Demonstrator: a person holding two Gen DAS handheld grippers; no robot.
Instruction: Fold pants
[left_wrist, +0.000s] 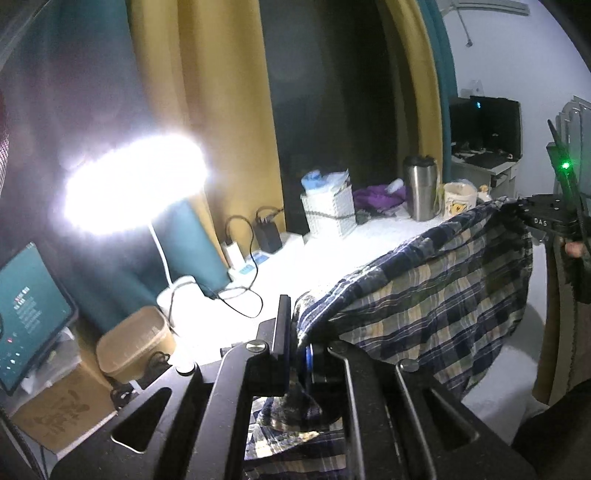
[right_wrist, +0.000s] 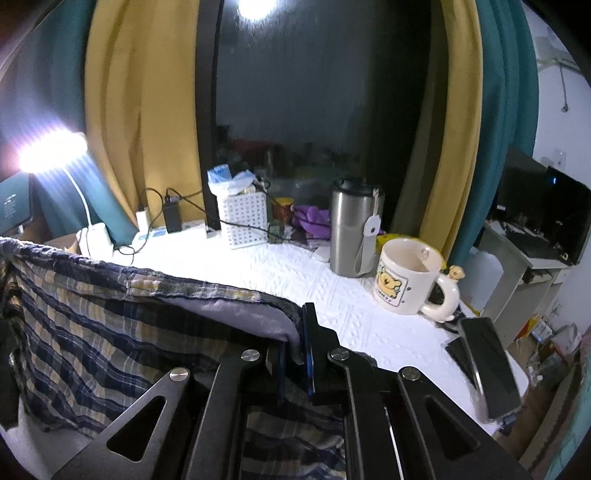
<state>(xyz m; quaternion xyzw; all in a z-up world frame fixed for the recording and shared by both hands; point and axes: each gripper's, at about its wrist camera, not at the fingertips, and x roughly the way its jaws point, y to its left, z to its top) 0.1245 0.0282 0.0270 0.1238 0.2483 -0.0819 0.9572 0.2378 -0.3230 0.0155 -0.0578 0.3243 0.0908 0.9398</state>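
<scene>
Both tools, left tool (left_wrist: 301, 354) and right tool (right_wrist: 293, 354), pinch the plaid pants (left_wrist: 424, 291) taut above the bench (right_wrist: 351, 295), ready for folding.

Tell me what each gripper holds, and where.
Both hold the plaid pants by the top edge: left gripper at one end, right gripper at the other.

Pants (right_wrist: 110, 314) hanging before table (right_wrist: 369, 332), tumbler (right_wrist: 351, 232) left of mug (right_wrist: 410, 277)

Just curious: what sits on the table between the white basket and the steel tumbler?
A crumpled purple cloth lies between the white basket and the steel tumbler, with a small reddish-yellow container beside it, clearest in the right wrist view.
</scene>
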